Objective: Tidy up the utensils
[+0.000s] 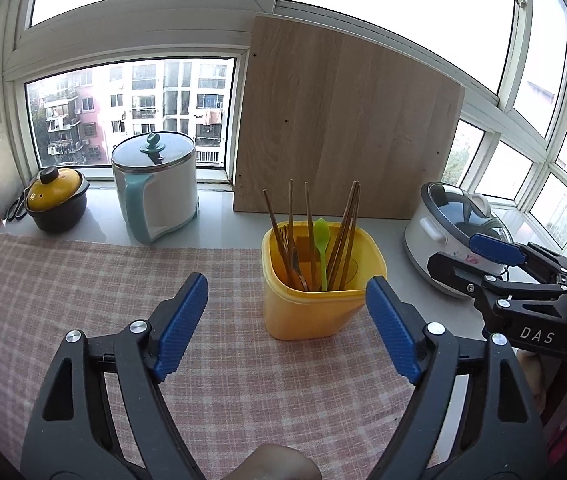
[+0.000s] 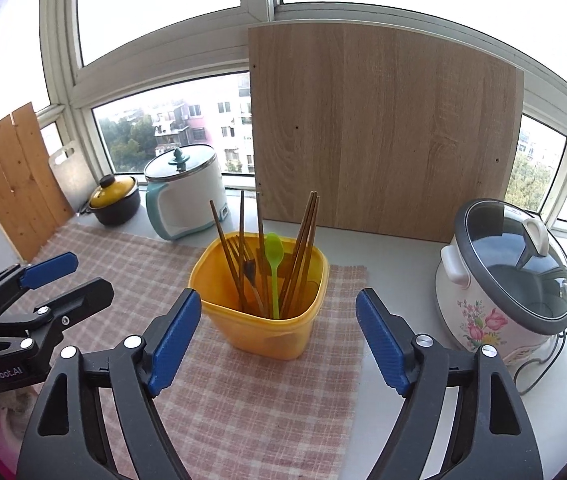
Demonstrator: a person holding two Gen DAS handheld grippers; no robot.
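A yellow plastic container (image 1: 307, 312) (image 2: 259, 332) stands on the pink checked cloth (image 1: 83, 280) (image 2: 243, 400). Several brown chopsticks (image 1: 347, 232) (image 2: 303, 236), a green spoon (image 1: 321, 236) (image 2: 273, 256) and a dark utensil stand upright inside it. My left gripper (image 1: 286, 292) hangs open just before the container's near left side, nothing between its blue pads. My right gripper (image 2: 277, 308) is open too, in front of the container and empty. Each gripper shows in the other's view, the right one (image 1: 479, 256) at the right edge, the left one (image 2: 71, 276) at the left edge.
A white and teal electric pot (image 1: 155, 188) (image 2: 183, 196) and a small black pot with a yellow lid (image 1: 57, 204) (image 2: 113, 200) stand at the back left. A flowered rice cooker (image 1: 455, 236) (image 2: 507, 280) sits right. A wooden board (image 1: 343, 120) (image 2: 383, 128) leans against the window.
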